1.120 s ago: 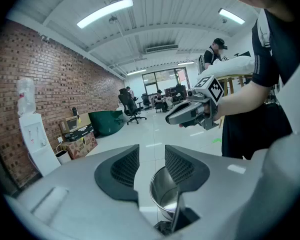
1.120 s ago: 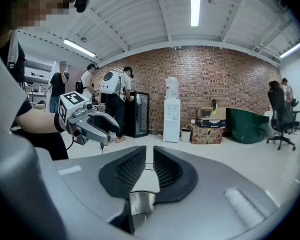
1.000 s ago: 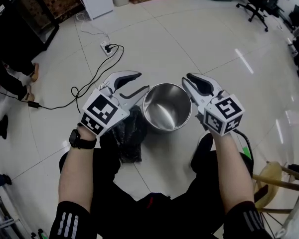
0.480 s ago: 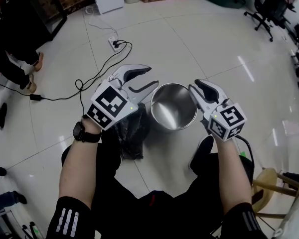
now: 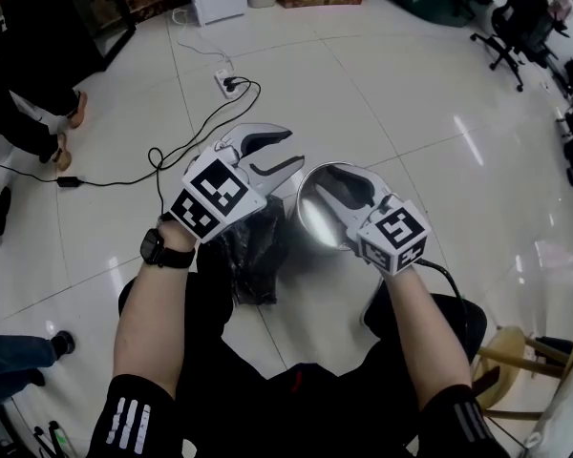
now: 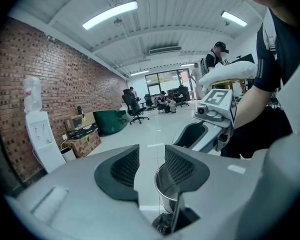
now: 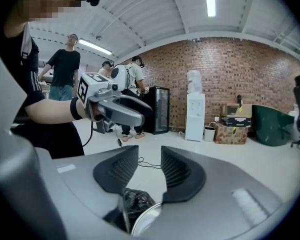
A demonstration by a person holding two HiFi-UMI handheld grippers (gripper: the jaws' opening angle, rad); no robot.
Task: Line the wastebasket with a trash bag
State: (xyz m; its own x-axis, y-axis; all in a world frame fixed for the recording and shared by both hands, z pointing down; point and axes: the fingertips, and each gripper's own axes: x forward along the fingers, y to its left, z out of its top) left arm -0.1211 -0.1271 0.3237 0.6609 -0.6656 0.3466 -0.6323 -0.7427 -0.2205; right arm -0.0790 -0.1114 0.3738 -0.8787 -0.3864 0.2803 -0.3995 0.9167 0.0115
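Lying crumpled on the floor just left of the unlined wastebasket [image 5: 304, 219], the bag [image 5: 253, 260] is awaiting pickup, the left gripper [image 5: 288, 151] hovering above it open and empty, the right gripper [image 5: 327, 191], its empty jaws having just been opening, hanging over the wastebasket's mouth.

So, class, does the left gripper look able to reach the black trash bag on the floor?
Probably yes. The left gripper is open and empty, and the trash bag lies crumpled just beneath it, beside the wastebasket, with nothing between them.
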